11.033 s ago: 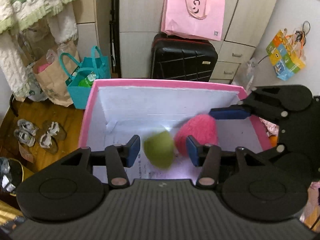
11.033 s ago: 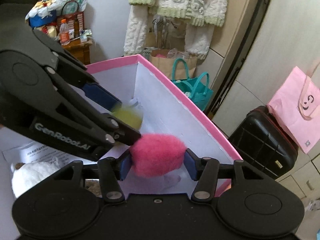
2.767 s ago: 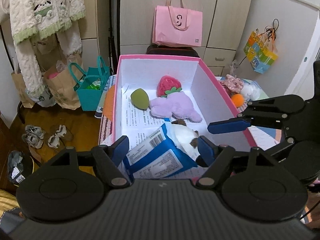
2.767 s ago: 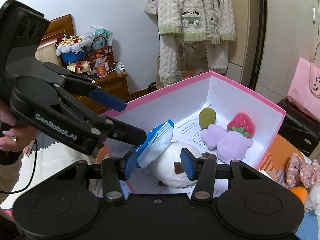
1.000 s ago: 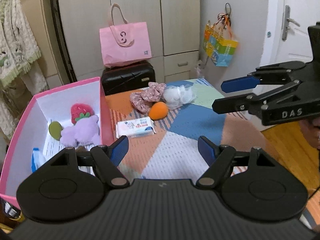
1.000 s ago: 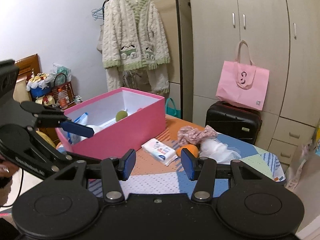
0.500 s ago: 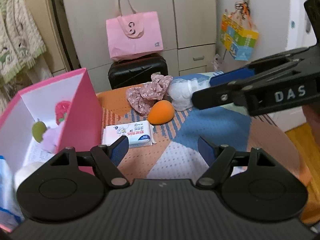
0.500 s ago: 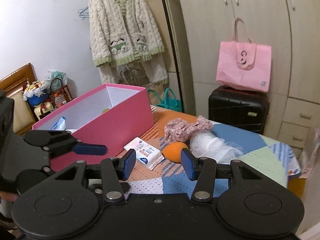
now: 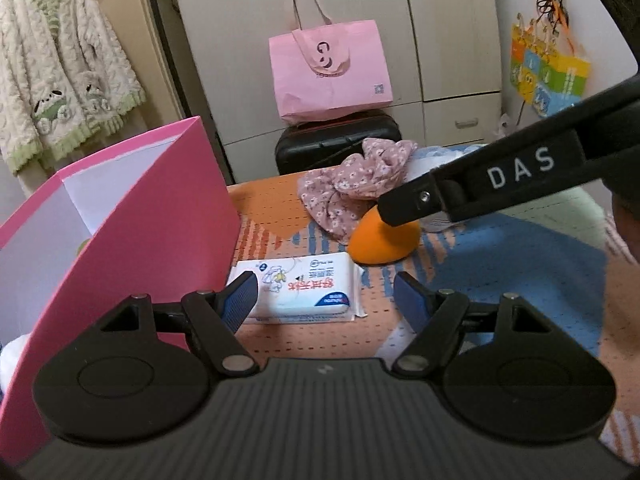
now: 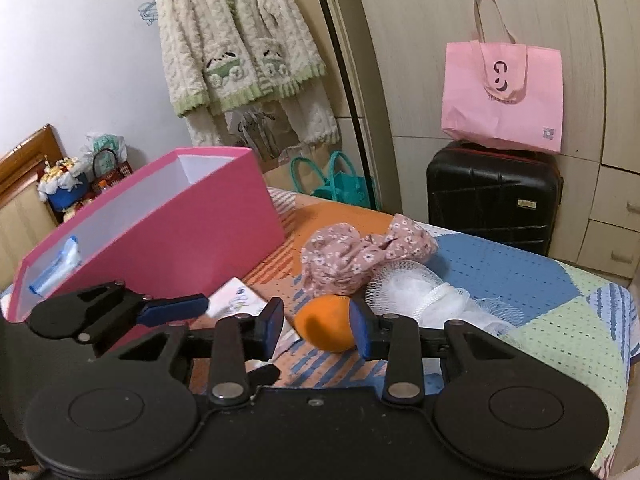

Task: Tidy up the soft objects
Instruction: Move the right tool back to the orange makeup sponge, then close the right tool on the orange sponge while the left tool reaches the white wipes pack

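- Pink box (image 9: 160, 220) stands on the counter (image 10: 500, 268) to the left of the left tool (image 9: 322, 284), close beside its left finger.
- A wipes pack (image 9: 304, 288) lies flat just ahead of the left tool, whose jaws are spread and grasp nothing.
- The right tool (image 10: 316, 320) is closing on the orange sponge (image 10: 326, 328), which sits on the counter between its fingers. The right pad is against it.
- A floral scrunchie (image 10: 352, 260) lies just beyond the sponge.
- A white mesh pouf (image 10: 404, 292) rests ahead and right of the right tool, touching the scrunchie.
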